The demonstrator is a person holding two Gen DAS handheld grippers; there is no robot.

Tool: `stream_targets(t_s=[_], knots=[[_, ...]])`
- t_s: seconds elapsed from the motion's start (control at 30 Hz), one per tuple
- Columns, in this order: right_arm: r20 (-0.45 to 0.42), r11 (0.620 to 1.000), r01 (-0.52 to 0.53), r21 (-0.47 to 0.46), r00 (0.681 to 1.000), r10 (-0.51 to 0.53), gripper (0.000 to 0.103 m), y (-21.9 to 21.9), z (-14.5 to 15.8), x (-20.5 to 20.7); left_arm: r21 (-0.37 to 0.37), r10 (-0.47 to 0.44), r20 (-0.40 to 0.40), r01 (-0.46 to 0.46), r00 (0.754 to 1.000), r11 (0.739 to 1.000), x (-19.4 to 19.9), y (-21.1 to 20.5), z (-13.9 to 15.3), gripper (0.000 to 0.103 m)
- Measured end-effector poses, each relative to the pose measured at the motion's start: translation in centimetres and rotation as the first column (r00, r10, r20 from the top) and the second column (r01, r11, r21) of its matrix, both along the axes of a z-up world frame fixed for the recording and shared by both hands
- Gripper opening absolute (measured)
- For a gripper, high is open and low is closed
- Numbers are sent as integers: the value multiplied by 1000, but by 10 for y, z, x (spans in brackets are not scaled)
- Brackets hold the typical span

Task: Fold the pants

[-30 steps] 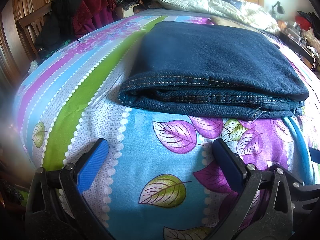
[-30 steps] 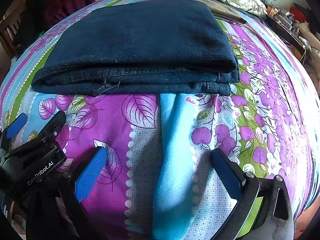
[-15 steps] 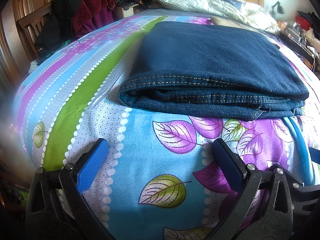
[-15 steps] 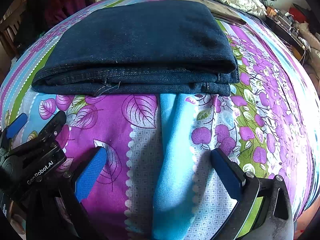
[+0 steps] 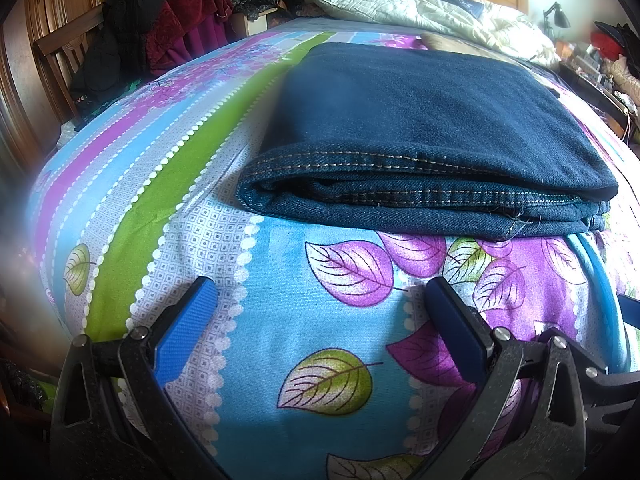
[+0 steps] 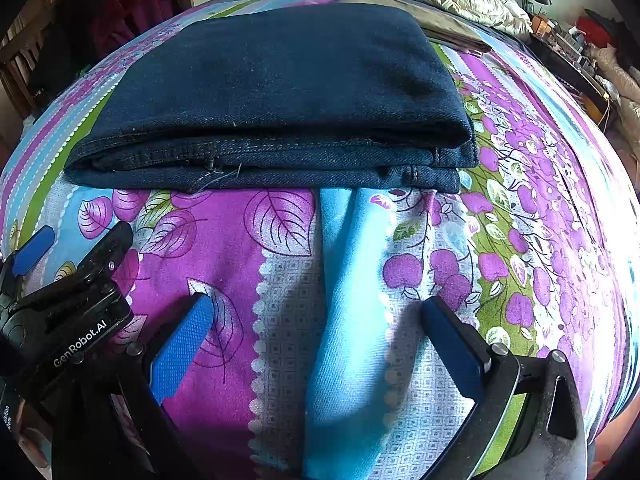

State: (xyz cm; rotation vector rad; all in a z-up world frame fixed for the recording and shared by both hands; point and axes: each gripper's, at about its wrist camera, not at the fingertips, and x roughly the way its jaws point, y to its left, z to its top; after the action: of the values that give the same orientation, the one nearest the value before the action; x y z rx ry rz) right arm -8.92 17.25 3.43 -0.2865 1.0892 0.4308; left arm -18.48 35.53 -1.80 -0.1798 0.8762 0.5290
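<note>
So closest in, both grippers are just hanging low over the near edge of the bed [image 5: 304, 360] with nothing in them. The left gripper [image 5: 320, 312] has its blue pads spread wide with only the leafy bedsheet showing between them, and the right gripper [image 6: 316, 328] is the same deal, jaws apart over a blue stripe in the sheet. In the right wrist view you can also see the left gripper sitting just off to its left side, so the two are near each other and both short of the fabric.

A bit further up the bed are the pants [image 5: 432, 128], dark blue denim, already stacked into a flat rectangular bundle of several layers. Nothing is touching them. The near edge is the one with all the stitched seams and layer ends showing, with a little frayed thread hanging out of it. The long axis runs left to right across both views, so the bundle lies broadside to the grippers, and the smooth top panel stretches away toward the headboard end.

My read is the folding is basically done and this is the let-go stage. If anything's left, it'd be one more fold across the long axis or just squaring up that slightly staggered near edge, which would mean reaching forward and pinching the corners

Past the pants there's a rumpled pale quilt [image 5: 400, 0] and clothes piled on a chair [image 5: 132, 40]
</note>
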Motion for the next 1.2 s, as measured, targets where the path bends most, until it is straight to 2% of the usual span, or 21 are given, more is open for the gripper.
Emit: stream_targets(t_s=[0.37,0.7,0.9,1.2], knots=[[19,1000,-6,12,1000,6,103,-2,-1,-4,4,0,1,0,1000,1000,0,1,0,103],[101,998,-42,49,994,36,103,-7,-3,-14,22,15,14,-16,1000,1000,-2,-3,1,103],[179,994,-69,79,982,54,103,-11,-7,-27,37,26,50,-28,998,999,-5,-4,-1,103],[220,993,-75,92,974,53,103,-11,-7,-36,45,34,60,-36,998,998,-4,-5,0,103]])
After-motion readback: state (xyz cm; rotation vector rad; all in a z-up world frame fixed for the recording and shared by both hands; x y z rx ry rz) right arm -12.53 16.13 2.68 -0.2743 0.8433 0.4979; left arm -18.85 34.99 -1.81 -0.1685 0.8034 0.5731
